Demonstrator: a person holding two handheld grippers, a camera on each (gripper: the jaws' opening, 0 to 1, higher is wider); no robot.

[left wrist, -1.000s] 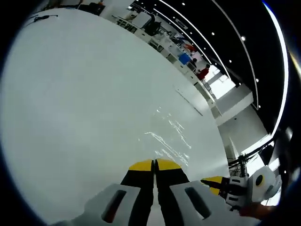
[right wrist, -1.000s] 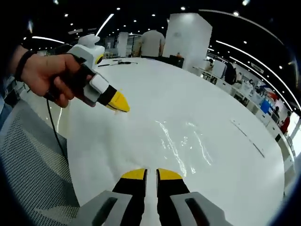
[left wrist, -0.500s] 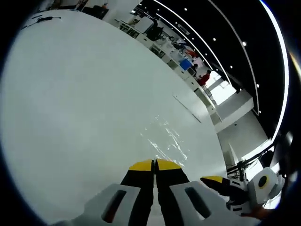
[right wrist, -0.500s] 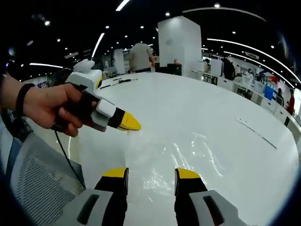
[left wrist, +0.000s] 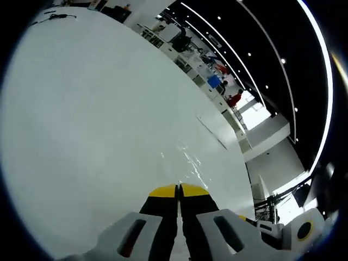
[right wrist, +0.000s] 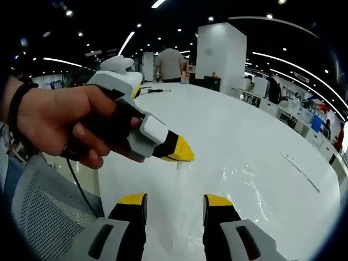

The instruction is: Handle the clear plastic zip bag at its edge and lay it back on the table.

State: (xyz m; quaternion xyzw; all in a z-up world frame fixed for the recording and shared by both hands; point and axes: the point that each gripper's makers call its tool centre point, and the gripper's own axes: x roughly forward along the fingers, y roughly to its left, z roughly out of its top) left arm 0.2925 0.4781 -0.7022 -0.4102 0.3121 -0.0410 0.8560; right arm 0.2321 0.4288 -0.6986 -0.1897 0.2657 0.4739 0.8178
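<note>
The clear zip bag (left wrist: 187,163) lies crinkled and shiny on the white table (left wrist: 81,109), just ahead of my left gripper (left wrist: 178,190), whose yellow-tipped jaws are pressed together. In the right gripper view a hand holds that left gripper (right wrist: 182,152) shut on a corner of the bag (right wrist: 239,179), with a pale strip of plastic hanging under its tip. My right gripper (right wrist: 175,200) stands open below it with nothing between its fingers. It also pokes into the left gripper view, where the right gripper (left wrist: 247,219) sits at the lower right.
A grey mesh chair (right wrist: 49,212) stands at the near table edge. A thin strip (right wrist: 302,171) lies further along the table. Cables (right wrist: 157,91) rest at the far rim, near a standing person (right wrist: 170,60) and a white pillar (right wrist: 220,51).
My right gripper's jaws opened. The left gripper moved closer in front of the right one, its tip now holding the bag's edge slightly lifted.
</note>
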